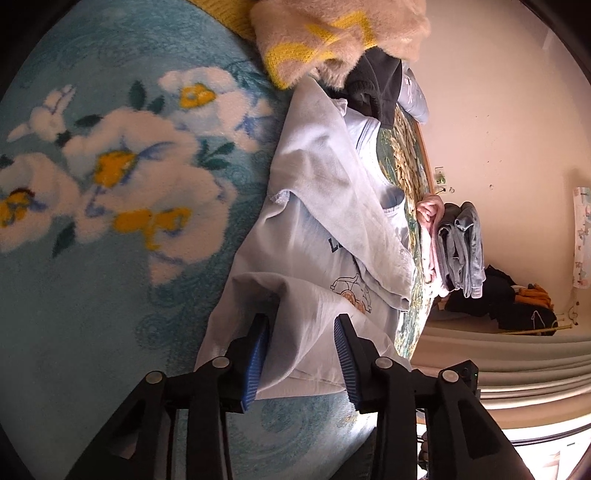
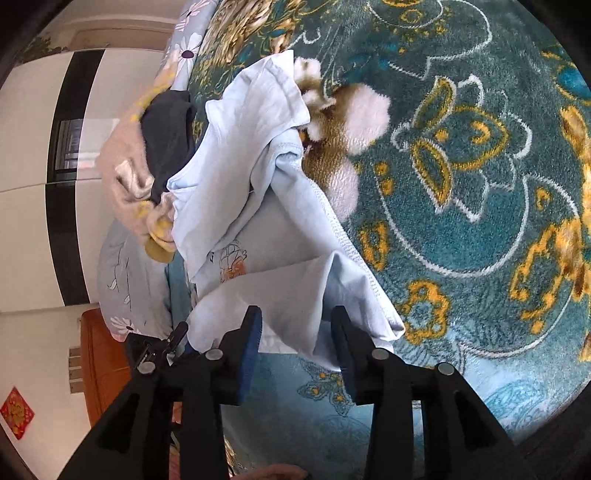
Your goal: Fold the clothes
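A pale blue T-shirt [image 1: 325, 221] with a printed car design lies crumpled on the flowered blanket, partly folded over itself. My left gripper [image 1: 301, 325] is open, its blue-padded fingers on either side of the shirt's near edge. In the right wrist view the same shirt [image 2: 251, 192] lies across the teal blanket [image 2: 461, 166]. My right gripper [image 2: 295, 317] is open too, with the shirt's hem corner lying between its fingers.
A fuzzy beige and yellow garment [image 1: 332, 33] and a dark garment [image 1: 376, 85] lie beyond the shirt. A stack of folded grey and pink clothes [image 1: 454, 247] sits at the bed's edge. A dark clothes pile [image 1: 509, 295] lies beyond. A wooden cabinet [image 2: 99, 354] stands beside the bed.
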The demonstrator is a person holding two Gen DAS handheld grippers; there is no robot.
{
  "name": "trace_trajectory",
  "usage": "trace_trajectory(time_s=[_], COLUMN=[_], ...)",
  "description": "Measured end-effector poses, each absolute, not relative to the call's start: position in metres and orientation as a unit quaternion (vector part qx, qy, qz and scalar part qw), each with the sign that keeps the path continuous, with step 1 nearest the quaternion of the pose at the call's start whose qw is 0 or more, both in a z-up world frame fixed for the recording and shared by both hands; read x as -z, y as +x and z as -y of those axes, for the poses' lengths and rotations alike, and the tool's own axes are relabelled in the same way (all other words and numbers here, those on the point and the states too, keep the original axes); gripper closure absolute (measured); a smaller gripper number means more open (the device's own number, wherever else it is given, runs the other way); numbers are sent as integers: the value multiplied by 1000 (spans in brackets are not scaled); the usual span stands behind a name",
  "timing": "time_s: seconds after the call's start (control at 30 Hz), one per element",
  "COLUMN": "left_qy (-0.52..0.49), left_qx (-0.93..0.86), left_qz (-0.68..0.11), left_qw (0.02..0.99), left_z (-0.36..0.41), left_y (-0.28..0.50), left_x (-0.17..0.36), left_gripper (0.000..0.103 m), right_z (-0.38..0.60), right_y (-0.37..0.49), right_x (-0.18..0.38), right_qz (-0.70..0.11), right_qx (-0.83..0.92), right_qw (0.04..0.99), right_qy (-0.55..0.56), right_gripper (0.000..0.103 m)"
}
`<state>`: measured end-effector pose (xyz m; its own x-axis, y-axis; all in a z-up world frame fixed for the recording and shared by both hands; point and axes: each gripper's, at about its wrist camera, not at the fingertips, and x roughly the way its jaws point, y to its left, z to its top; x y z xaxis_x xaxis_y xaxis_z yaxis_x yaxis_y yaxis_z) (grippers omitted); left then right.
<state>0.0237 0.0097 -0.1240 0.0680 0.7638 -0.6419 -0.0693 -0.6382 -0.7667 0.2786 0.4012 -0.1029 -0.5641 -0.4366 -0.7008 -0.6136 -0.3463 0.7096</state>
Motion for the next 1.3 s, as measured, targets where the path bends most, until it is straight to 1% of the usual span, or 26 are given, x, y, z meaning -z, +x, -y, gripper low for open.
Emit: trace_trajectory(time_s=[0.13,0.33,0.4,0.5,0.53,0.57,0.6,0.63,0.73,0.97,1.03,1.17,1.3], left_qy=[-649,-650,-651,-645,-644,-643,-642,-639,-626,-570,-558,-538,-523], left_qx=[-636,-652,-655,-671,-675,-678,-681,-684,-686,-675,-670,-671,-672], left_qz=[245,203,196,175,172,168,164,161,168,286,302,289,279], left_qw=[337,334,329,319,317,314,311,313,332,370,386,420,444], left_z=[-11,-23,-26,-28,-28,-28,-28,-27,-25,0,0,5,23], left_y=[30,37,41,47,47,48,48,49,52,59,66,89,119], left_x=[120,117,119,116,113,111,109,104,79,3,-18,-58,-83], left_gripper=[58,58,58,64,76,87,93,95,96,97,96,96,96], right_z=[-392,-386,-385,-388,-388,-389,-389,-389,-390,-406,-408,-402,-391], right_y=[278,268,270,276,278,279,280,281,288,321,331,347,367], right_x=[99,105,112,120,121,120,117,115,98,36,20,-7,-22], right_qz=[-527,-490,-496,-523,-531,-531,-531,-531,-546,-607,-615,-615,-613], right_qx=[-694,-705,-698,-689,-686,-684,-685,-686,-695,-721,-728,-741,-748], right_qw=[55,73,82,97,102,107,105,104,77,19,3,-30,-56], right_qy=[-488,-508,-509,-493,-487,-488,-488,-487,-461,-334,-303,-268,-247], right_gripper=[62,62,62,62,69,85,94,98,100,100,100,100,101])
